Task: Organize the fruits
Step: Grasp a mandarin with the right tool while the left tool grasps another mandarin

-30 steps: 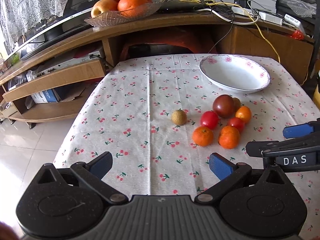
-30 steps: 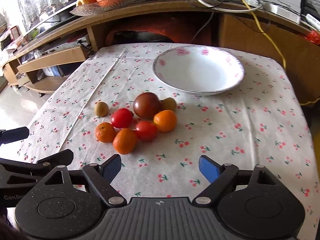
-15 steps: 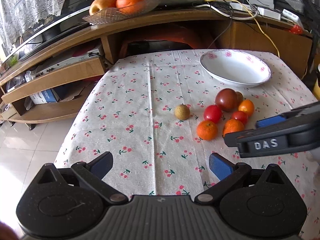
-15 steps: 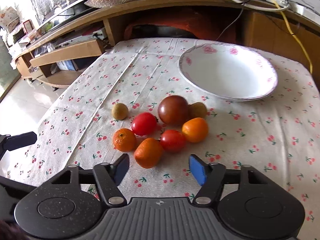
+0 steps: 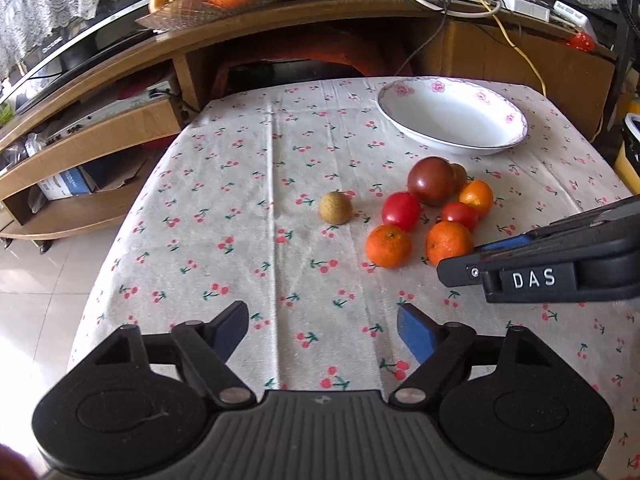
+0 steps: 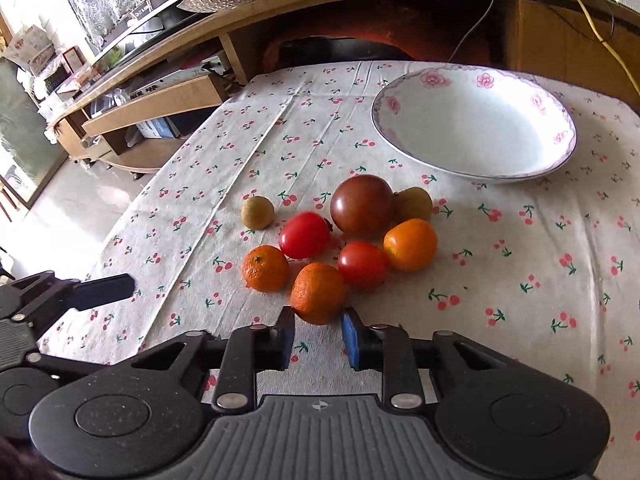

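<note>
Orange mandarin (image 6: 318, 298) is flanked by the half-closed jaws of the right gripper (image 6: 319, 336); contact cannot be told. Left gripper (image 5: 323, 330) is held wide open, empty.

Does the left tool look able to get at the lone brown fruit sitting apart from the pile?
Probably yes. The left tool is open, and only bare tablecloth lies between it and the brown fruit. The right tool is busy at the near orange, off to the side.
</note>
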`<state>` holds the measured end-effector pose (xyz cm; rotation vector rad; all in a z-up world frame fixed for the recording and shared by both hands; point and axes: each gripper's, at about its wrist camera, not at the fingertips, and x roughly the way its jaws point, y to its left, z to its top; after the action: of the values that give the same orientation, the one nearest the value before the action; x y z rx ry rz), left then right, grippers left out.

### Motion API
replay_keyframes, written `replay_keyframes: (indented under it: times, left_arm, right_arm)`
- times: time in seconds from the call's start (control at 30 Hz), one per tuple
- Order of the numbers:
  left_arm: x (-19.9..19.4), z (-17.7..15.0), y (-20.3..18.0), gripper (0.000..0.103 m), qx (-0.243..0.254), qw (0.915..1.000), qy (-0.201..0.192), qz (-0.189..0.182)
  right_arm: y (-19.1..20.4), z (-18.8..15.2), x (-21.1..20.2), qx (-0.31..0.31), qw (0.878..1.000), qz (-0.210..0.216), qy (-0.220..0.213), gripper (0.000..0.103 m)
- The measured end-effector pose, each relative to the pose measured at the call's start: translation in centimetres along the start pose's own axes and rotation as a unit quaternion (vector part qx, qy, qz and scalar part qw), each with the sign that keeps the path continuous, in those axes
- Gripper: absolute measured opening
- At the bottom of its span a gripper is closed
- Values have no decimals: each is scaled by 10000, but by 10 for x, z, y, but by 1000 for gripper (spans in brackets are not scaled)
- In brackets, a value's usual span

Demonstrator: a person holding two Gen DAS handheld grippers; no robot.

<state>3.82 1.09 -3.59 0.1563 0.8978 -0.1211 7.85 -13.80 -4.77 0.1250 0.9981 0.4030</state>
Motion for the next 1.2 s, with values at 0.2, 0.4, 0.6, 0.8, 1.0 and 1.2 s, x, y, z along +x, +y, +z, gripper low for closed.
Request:
replay_keyframes:
  times: [0.2, 0.4, 0.6, 0.8, 1.0, 1.2]
  left_arm:
    - [1, -2, -4, 86, 147, 9999, 28, 38]
    - [-4, -6, 4, 86, 69, 10000, -22, 55]
    - [-6, -5, 4, 86, 69, 10000, -48, -9]
    - [-6, 0, -6, 86, 227, 9997, -73, -70]
    - [-4, 13, -16, 68, 504, 9983, -134, -255]
    - [11, 25, -26, 59, 660, 9969, -79, -414]
  right_arm:
    - [-5, 3, 1, 230, 9996, 178, 72, 24]
    - [0, 6, 5, 312, 9994, 167, 28, 30]
    - [4, 9, 5, 256, 9995, 61, -162, 46]
    - [-1, 8, 8, 295, 9995, 132, -16, 24]
    - [-9, 5, -11, 348, 9990, 260, -128, 24]
    - [-25, 0, -22, 562, 9981, 236, -103, 24]
